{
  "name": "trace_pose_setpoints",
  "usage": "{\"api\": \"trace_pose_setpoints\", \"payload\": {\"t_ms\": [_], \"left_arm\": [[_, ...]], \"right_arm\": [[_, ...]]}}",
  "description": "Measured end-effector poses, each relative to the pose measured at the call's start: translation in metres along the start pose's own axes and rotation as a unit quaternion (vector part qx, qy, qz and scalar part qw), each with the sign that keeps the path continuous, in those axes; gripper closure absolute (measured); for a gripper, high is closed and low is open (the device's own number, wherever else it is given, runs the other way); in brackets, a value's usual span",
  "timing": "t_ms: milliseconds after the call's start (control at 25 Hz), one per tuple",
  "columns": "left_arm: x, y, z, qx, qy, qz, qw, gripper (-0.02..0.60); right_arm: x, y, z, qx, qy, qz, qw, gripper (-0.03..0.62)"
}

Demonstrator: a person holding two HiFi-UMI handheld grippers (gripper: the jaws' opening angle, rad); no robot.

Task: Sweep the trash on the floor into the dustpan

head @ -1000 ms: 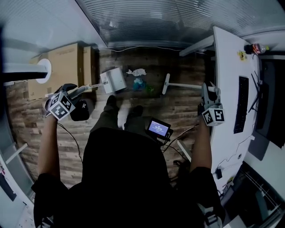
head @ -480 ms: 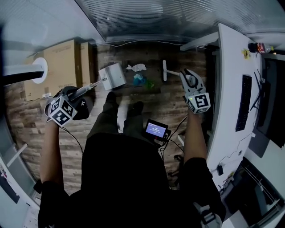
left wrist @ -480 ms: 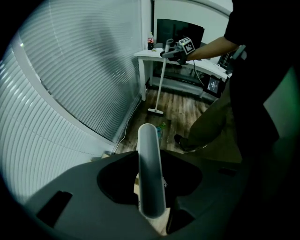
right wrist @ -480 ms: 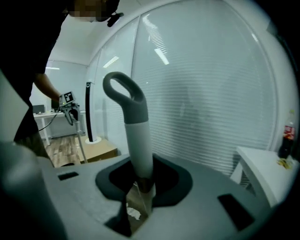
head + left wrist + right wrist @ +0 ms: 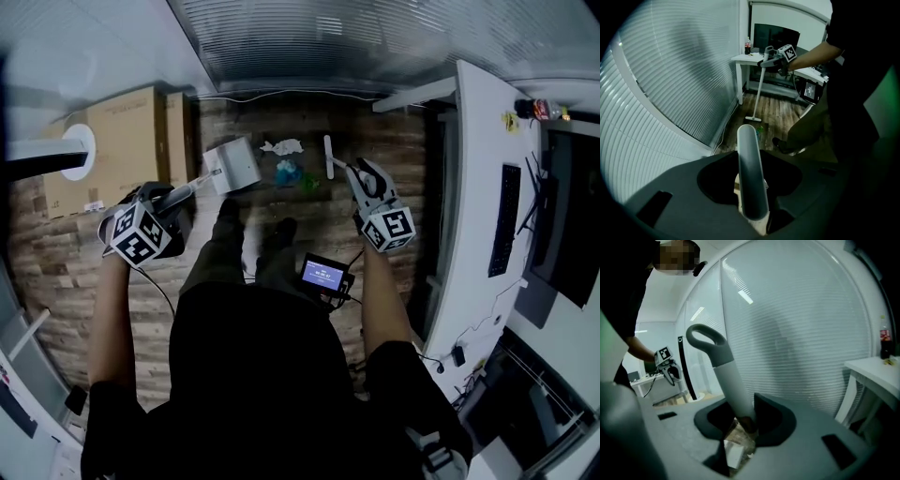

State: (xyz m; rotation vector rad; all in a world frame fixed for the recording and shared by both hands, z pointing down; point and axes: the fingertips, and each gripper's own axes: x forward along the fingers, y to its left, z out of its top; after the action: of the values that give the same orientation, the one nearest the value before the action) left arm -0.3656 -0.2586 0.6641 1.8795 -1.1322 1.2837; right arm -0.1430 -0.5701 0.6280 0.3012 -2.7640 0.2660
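Note:
On the wood floor lie a crumpled white paper (image 5: 284, 147), a blue scrap (image 5: 288, 172) and a green scrap (image 5: 307, 184). The white dustpan (image 5: 234, 166) sits just left of them. Its grey handle (image 5: 750, 173) runs between the jaws of my left gripper (image 5: 167, 200), which have just been closing and are shut on it. My right gripper (image 5: 362, 175) is shut on the broom's grey looped handle (image 5: 723, 373). The broom head (image 5: 328, 157) stands just right of the trash. The left gripper view shows the broom (image 5: 757, 93) upright by the window.
Cardboard boxes (image 5: 131, 131) stand at the left. A white desk (image 5: 473, 187) with a keyboard and a bottle runs along the right. Window blinds (image 5: 328, 37) close off the far side. The person's feet (image 5: 253, 220) are just behind the trash.
My right gripper has swung left with the broom, away from the desk, bringing the broom head beside the trash. The left gripper and dustpan have hardly moved.

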Motion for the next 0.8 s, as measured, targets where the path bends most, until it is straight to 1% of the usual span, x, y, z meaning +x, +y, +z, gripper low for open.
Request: {"api": "trace_pose_setpoints", "payload": {"t_ms": [80, 160, 320, 480, 600, 800], "left_arm": [[-0.001, 0.003, -0.001, 0.002, 0.003, -0.007, 1.0000, 0.451], [-0.002, 0.006, -0.001, 0.005, 0.003, -0.011, 0.9999, 0.451], [-0.002, 0.010, 0.000, 0.018, 0.003, -0.016, 0.9997, 0.451], [0.000, 0.009, 0.003, 0.033, 0.000, -0.026, 0.9991, 0.453], [0.000, 0.008, 0.006, 0.035, -0.009, -0.033, 0.9988, 0.451], [0.000, 0.006, 0.009, 0.032, -0.023, -0.040, 0.9984, 0.451]], "right_arm": [[0.003, 0.003, 0.001, 0.030, -0.019, -0.030, 0.999, 0.477], [0.010, 0.010, 0.001, 0.051, -0.032, -0.051, 0.997, 0.473], [0.028, 0.029, 0.005, 0.072, -0.050, -0.069, 0.994, 0.467], [0.043, 0.039, 0.017, 0.100, -0.085, -0.090, 0.987, 0.465], [0.057, 0.050, 0.023, 0.114, -0.105, -0.090, 0.984, 0.464], [0.074, 0.073, 0.029, 0.124, -0.118, -0.080, 0.982, 0.458]]}}
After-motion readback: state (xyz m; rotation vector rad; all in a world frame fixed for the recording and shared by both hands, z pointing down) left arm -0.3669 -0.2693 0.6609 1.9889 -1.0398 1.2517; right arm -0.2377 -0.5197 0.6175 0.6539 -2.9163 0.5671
